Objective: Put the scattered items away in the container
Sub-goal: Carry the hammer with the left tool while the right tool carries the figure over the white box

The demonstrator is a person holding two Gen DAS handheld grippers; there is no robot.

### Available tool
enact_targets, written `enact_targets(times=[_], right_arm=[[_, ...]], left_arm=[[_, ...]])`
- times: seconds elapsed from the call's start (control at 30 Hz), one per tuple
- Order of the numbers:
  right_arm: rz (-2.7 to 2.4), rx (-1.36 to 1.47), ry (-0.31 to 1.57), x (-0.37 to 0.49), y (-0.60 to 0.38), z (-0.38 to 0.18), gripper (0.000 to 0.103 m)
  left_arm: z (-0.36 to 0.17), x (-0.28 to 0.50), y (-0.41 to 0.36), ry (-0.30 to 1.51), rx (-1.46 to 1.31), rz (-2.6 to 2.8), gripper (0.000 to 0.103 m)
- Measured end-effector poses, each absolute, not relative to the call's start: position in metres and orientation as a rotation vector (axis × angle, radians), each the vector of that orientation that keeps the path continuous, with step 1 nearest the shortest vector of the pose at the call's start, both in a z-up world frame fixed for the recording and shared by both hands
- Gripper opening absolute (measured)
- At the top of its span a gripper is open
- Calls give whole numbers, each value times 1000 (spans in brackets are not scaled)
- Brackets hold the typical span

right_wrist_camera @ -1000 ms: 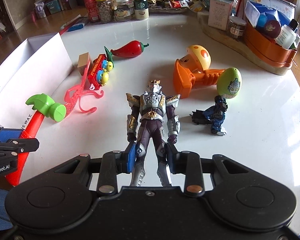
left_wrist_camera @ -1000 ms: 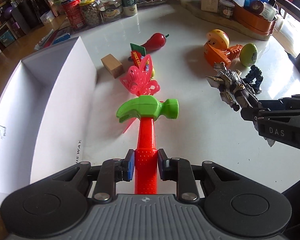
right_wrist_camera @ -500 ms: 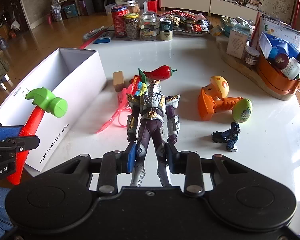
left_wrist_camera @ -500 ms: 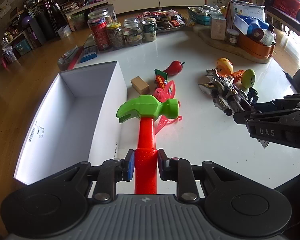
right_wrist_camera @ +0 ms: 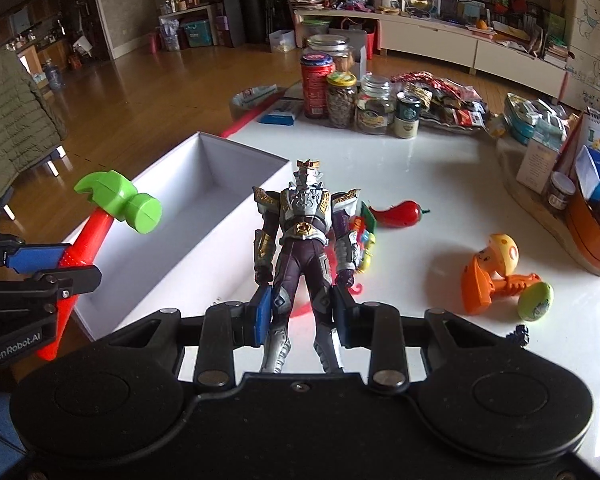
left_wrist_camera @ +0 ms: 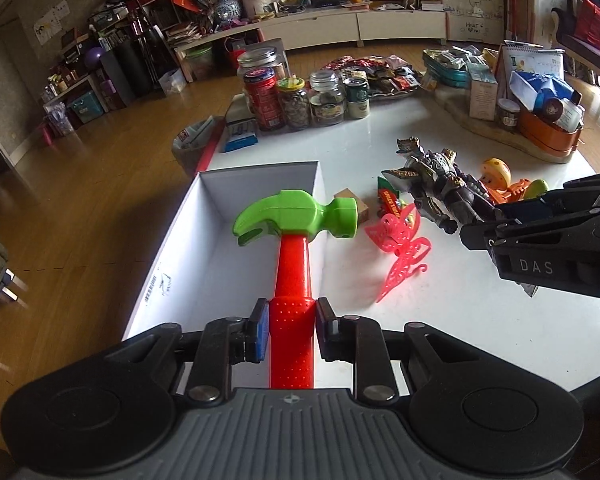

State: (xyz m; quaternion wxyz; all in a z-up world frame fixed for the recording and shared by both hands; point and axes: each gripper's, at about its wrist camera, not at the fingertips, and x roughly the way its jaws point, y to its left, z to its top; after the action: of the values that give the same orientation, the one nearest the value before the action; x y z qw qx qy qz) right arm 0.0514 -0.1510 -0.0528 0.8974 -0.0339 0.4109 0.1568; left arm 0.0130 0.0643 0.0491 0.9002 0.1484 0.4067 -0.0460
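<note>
My left gripper point(left_wrist_camera: 291, 330) is shut on the red handle of a toy hammer point(left_wrist_camera: 296, 220) with a green head, held in the air over the right wall of the open white box point(left_wrist_camera: 180, 248). My right gripper point(right_wrist_camera: 300, 312) is shut on the legs of an armoured action figure point(right_wrist_camera: 305, 220), lifted above the table just right of the white box point(right_wrist_camera: 188, 216). Each gripper shows in the other's view: the right gripper point(left_wrist_camera: 479, 236) with the figure point(left_wrist_camera: 435, 184) at the right, the left gripper point(right_wrist_camera: 40, 264) with the hammer point(right_wrist_camera: 120, 200) at the left.
On the white table point(right_wrist_camera: 439, 184) lie a pink butterfly toy point(left_wrist_camera: 399, 248), a small wooden block point(left_wrist_camera: 359, 208), a red chili point(right_wrist_camera: 399, 214), an orange mushroom toy point(right_wrist_camera: 491, 276), a green egg point(right_wrist_camera: 535, 302) and a small blue figure point(right_wrist_camera: 517, 334). Jars point(right_wrist_camera: 339, 96) and an orange basket point(right_wrist_camera: 591, 228) crowd the far edge.
Both grippers have risen with their toys off the table and drawn back. The hammer head has moved from above the butterfly toy to over the box wall; the figure now hangs clear of the tabletop.
</note>
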Motion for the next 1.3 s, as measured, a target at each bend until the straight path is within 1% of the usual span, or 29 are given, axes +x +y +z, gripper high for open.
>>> enact_targets(times=[0.27,0.6,0.9,1.3], right_arm=[[410,-92,806,66,-109,-31,34],[468,-147,802,93,-61,-30,34],[492,-184,823,110,-40,-31,34],[518,-208,871,120,-30,-40,34]], left_arm=[[61,30,96,829,290,-35,24],[58,61,130,843,265,21,24],[44,74,149,912,323,11,24],[33,65,161,1028,428,-52,24]])
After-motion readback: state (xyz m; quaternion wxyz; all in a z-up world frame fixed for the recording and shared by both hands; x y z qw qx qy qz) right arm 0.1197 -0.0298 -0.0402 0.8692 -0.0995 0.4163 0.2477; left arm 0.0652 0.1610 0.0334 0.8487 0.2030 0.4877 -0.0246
